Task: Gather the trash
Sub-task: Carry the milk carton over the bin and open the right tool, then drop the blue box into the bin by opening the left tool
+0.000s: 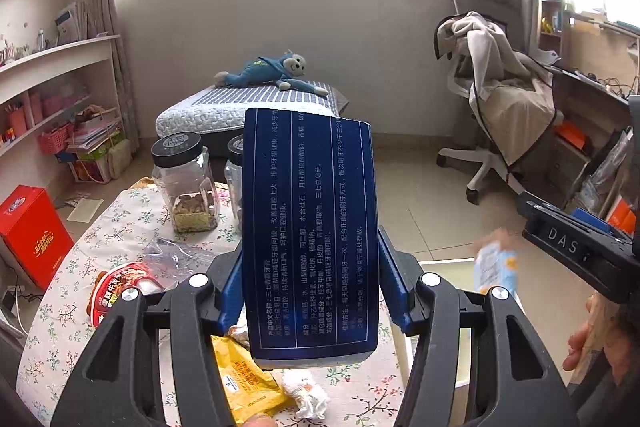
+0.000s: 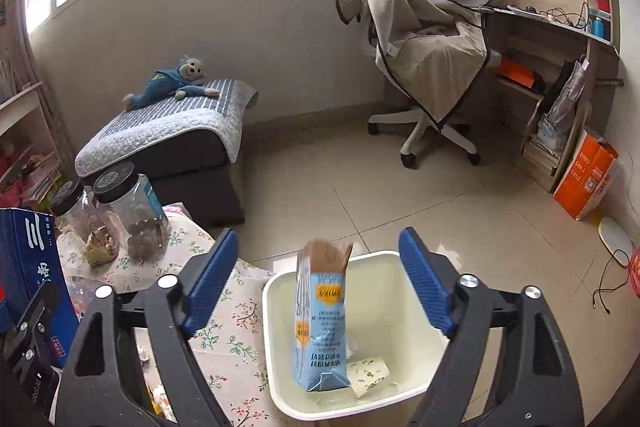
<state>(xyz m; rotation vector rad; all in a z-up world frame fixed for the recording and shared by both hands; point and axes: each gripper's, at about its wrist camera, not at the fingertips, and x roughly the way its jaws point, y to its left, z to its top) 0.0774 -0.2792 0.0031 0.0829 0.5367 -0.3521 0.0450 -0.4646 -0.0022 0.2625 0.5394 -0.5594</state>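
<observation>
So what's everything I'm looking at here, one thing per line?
blue box: one, dark blue with white print, clamped upright in the left gripper
carton: one, light blue, in the bin, apart from the right gripper's pads
bin: one, white, on the floor beside the table
paper cup: one, pale and patterned, lying in the bin
jars: two, clear with black lids, on the table
table: one, floral cloth
wrappers: several, yellow, red, clear, white, on the table
toy monkey: one, blue, on the striped bed
chair: one, white, draped in beige cloth
red box: one, on the floor
left gripper: black, blue pads
right gripper: black, blue pads, wide open
</observation>
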